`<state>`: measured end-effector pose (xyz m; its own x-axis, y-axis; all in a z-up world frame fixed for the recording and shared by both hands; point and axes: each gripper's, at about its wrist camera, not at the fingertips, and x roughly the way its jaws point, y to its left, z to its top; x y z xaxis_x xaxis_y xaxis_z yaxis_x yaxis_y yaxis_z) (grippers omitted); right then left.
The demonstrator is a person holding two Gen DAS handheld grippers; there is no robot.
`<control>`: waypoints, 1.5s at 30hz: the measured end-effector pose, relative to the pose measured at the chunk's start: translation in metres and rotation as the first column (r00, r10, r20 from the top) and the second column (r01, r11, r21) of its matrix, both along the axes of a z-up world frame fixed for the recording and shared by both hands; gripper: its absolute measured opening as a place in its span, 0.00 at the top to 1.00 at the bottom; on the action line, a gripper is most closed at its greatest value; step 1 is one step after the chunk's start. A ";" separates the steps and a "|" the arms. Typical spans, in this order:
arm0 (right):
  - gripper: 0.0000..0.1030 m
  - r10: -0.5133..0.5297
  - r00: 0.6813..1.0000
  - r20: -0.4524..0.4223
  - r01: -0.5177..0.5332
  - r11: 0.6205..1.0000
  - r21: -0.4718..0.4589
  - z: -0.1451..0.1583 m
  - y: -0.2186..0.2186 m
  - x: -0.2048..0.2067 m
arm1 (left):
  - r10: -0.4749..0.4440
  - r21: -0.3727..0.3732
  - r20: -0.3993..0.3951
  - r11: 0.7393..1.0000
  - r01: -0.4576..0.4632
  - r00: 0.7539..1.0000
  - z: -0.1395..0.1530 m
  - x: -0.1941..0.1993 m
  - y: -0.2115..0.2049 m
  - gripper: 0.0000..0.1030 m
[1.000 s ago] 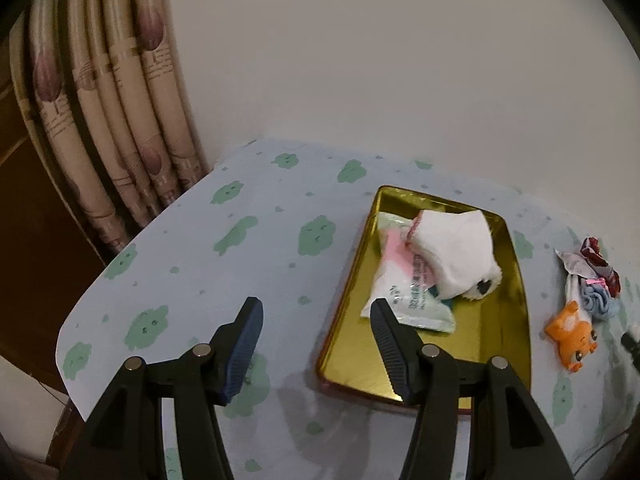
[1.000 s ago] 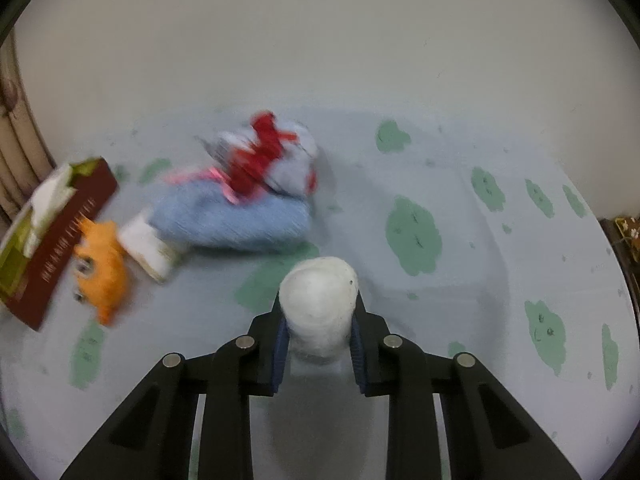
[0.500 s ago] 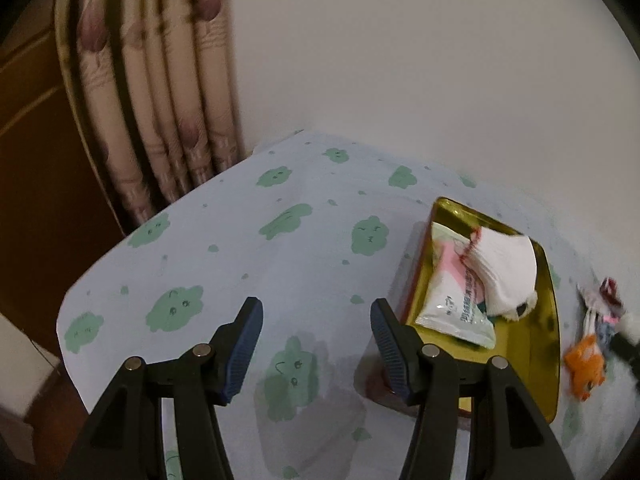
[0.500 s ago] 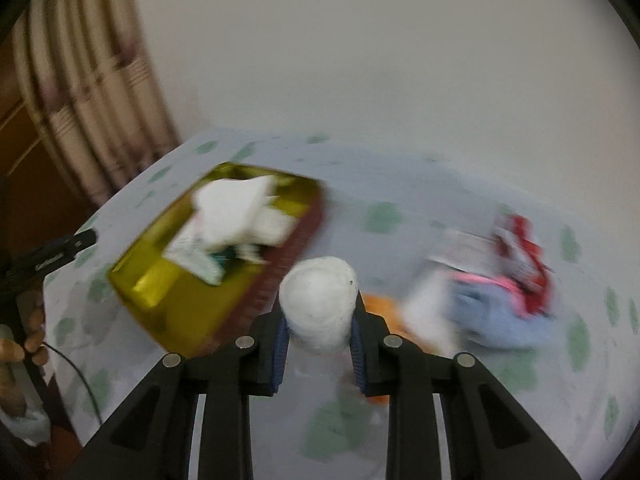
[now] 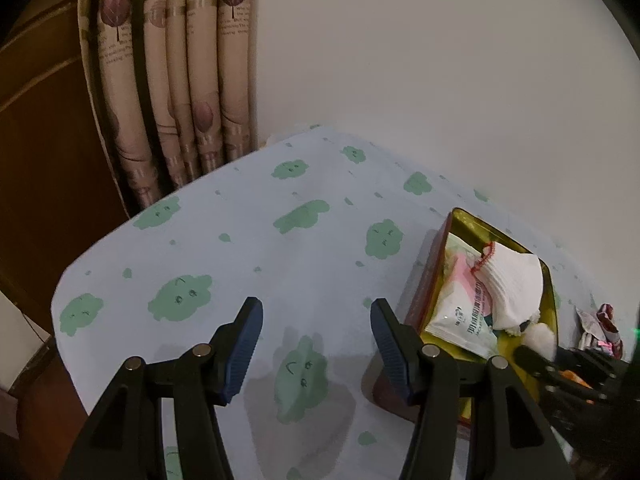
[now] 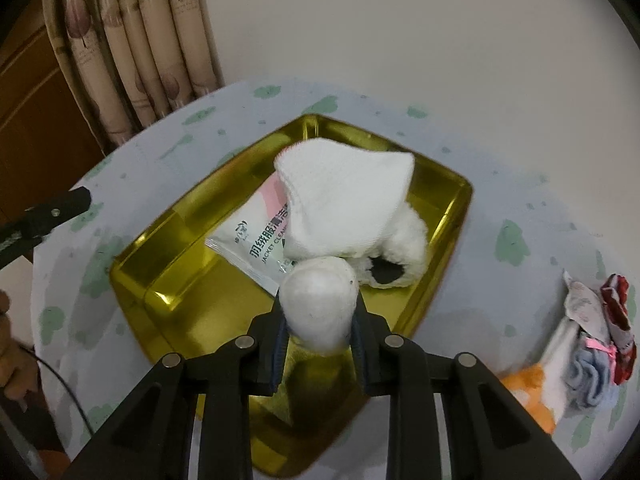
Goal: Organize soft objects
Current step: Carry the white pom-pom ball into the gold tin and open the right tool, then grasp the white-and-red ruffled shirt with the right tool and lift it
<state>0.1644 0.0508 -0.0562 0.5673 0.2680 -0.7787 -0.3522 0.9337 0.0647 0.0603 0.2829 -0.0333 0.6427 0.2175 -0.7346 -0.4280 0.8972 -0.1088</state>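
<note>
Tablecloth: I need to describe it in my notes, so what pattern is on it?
Pale blue tablecloth with green cloud-like blobs bearing little faces; clearest in the left wrist view.

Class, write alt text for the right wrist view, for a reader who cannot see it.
The right gripper holds a white soft ball above a gold tray that holds a white sock and a wipes packet. The tray stands on a cloud-print tablecloth; a pile of small soft items lies to its right.

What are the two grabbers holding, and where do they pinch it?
The right gripper holds a white fluffy ball, jaws squeezing its lower sides, above the gold tray. The left gripper is open, holding nothing.
</note>
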 end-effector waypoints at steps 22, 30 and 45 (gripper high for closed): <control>0.31 -0.160 0.970 0.182 0.157 0.987 0.033 0.056 -0.087 -0.032 | -0.013 -0.005 -0.006 1.000 0.013 1.000 -0.001 0.002 -0.006 0.44; 0.27 -0.420 0.897 0.140 0.420 0.907 0.029 0.047 -0.213 -0.016 | -0.018 0.004 -0.008 1.000 0.018 1.000 -0.001 0.002 -0.008 0.44; 0.14 -0.577 0.815 -0.062 0.580 0.811 0.076 -0.010 -0.304 0.042 | -0.060 0.066 -0.047 0.996 0.063 0.997 -0.008 0.012 -0.020 0.44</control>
<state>0.2065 -0.2527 -0.0659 0.6125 -0.0339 -0.7897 0.2551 0.9541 0.1569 0.0723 0.2631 -0.0409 0.6231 0.2284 -0.7480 -0.3750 0.9266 -0.0294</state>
